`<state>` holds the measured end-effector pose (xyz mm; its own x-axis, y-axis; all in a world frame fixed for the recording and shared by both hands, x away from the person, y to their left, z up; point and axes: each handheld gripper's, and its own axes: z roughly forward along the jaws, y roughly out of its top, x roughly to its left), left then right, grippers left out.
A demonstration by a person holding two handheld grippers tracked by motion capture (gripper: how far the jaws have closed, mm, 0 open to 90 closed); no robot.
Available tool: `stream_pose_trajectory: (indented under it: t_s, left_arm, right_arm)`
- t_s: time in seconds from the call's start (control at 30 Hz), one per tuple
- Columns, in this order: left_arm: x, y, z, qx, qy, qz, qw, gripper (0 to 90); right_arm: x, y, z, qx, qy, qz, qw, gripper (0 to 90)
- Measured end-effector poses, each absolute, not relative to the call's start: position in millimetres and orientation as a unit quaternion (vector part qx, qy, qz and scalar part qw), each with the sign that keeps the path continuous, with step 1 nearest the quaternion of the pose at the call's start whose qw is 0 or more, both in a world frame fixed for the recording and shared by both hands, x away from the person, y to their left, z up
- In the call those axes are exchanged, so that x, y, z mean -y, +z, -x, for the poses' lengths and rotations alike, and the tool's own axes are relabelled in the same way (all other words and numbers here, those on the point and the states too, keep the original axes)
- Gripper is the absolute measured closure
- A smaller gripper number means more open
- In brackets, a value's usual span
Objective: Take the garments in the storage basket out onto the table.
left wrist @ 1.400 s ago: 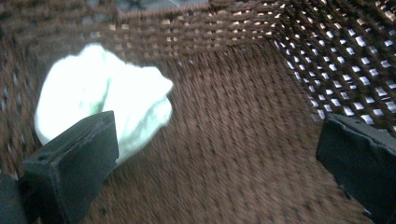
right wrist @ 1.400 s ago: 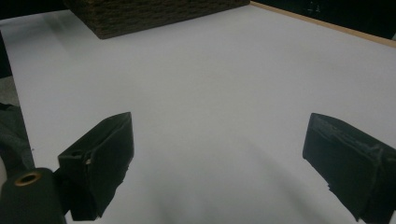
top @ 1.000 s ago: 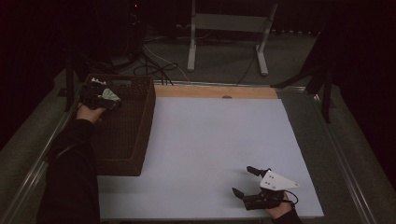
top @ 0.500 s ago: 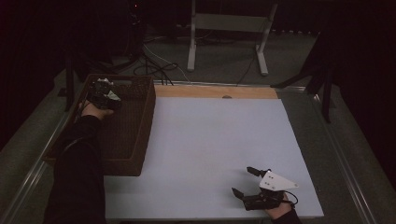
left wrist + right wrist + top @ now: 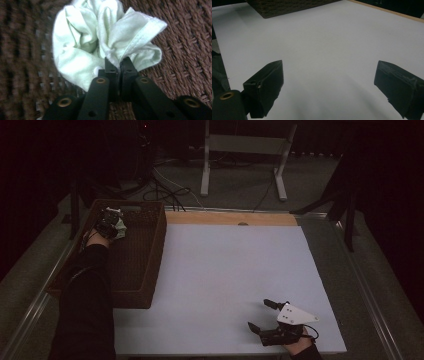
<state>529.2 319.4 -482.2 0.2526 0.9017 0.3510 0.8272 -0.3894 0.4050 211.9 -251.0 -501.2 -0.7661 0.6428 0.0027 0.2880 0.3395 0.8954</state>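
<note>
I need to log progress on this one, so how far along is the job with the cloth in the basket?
Done: the left gripper has just closed, its jaws pinching a fold of the pale green cloth inside the wicker basket. In hand: that grip, the cloth bunched on the basket's weave. Left: probably lifting it out onto the white table, where the right gripper rests open.

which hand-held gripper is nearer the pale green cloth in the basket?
Left. The left hand-held gripper has just closed its jaws on a fold of the pale green cloth inside the wicker basket. The right hand-held gripper rests open on the white tabletop, far from it.
</note>
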Motion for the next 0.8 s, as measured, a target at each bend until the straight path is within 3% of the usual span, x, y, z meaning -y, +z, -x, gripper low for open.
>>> stream_pose_trajectory:
  t_s: [0.4,0.8]
  left_arm:
    - [-316.3,-449.8,-509.6,-0.542,0.254,-0.788,0.142,89.1]
    - [-312.7,-413.5,-487.1,-0.522,0.237,-0.801,0.175,89.2]
  right_arm:
    - [252.3,-499.2,-211.2,-0.794,0.505,-0.288,0.177,9.0]
    - [253.5,-497.4,-210.7,-0.789,0.517,-0.285,0.170,9.0]
